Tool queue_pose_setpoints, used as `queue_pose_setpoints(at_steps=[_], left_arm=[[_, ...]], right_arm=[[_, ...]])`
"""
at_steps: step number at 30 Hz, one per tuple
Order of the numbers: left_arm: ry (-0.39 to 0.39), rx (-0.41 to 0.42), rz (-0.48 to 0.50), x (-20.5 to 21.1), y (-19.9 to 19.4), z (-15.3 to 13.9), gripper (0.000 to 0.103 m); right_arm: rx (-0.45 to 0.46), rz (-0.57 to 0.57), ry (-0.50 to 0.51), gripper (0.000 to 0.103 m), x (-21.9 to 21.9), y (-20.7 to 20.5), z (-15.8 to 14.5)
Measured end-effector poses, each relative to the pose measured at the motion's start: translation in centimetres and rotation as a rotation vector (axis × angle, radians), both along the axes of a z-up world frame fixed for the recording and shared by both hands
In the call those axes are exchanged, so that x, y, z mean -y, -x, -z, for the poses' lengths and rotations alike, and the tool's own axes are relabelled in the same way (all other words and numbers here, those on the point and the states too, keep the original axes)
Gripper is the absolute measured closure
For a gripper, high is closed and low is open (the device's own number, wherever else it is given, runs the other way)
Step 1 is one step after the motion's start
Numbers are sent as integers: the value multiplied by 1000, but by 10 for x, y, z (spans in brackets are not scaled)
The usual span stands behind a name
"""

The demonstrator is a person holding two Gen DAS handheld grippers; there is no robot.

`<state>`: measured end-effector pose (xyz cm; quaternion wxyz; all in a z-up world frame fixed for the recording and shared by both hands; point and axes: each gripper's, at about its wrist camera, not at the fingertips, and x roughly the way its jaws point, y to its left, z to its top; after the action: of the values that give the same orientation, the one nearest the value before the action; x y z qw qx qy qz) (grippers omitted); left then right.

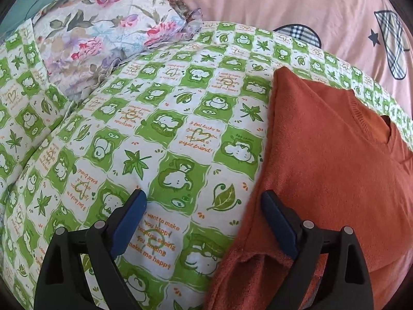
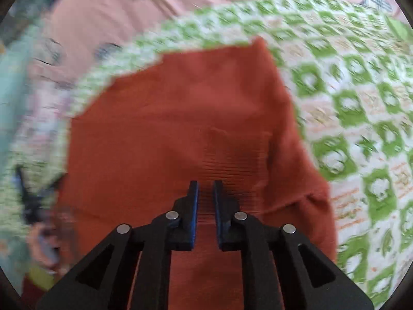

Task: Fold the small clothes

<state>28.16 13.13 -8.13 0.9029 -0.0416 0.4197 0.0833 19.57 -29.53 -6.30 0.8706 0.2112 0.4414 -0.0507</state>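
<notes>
Rust-orange knit, the sweater (image 1: 322, 155) lies on the green-checked quilt (image 1: 155, 129) near its far edge, collar showing. My right gripper (image 2: 205, 188) is nearly together over the ribbed hem; whether it pinches cloth, I cannot tell. My left gripper (image 1: 204, 201), wide apart, straddles the sweater's left edge, ready to grasp, I judge.

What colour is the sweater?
Rust orange sweater, clearest in the left wrist view.

A rust-orange knit sweater (image 1: 322, 155) (image 2: 180, 118) is lying flat on the bed, sides folded in, its ribbed V-neck facing up.
</notes>
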Motion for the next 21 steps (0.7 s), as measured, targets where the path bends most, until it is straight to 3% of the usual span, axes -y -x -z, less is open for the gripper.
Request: queue_pose_setpoints(at_steps=[3, 5, 6, 9, 12, 16, 21], left_arm=[[21, 0, -11, -5, -1, 0, 10], [50, -7, -12, -10, 0, -1, 10], [61, -9, -9, -11, 2, -3, 11], [115, -12, 23, -15, 28, -15, 14], [208, 9, 81, -19, 77, -27, 13], [227, 17, 155, -22, 144, -33, 12], [278, -95, 284, -24, 208, -11, 11]], right_arm=[[24, 94, -140, 92, 24, 9, 6], [62, 114, -117, 88, 22, 24, -13], [86, 101, -110, 82, 19, 34, -22], [161, 33, -156, 42, 13, 73, -46], [196, -14, -101, 40, 1, 107, -58], [205, -53, -120, 40, -6, 149, -49], [233, -36, -157, 40, 4, 203, -34]])
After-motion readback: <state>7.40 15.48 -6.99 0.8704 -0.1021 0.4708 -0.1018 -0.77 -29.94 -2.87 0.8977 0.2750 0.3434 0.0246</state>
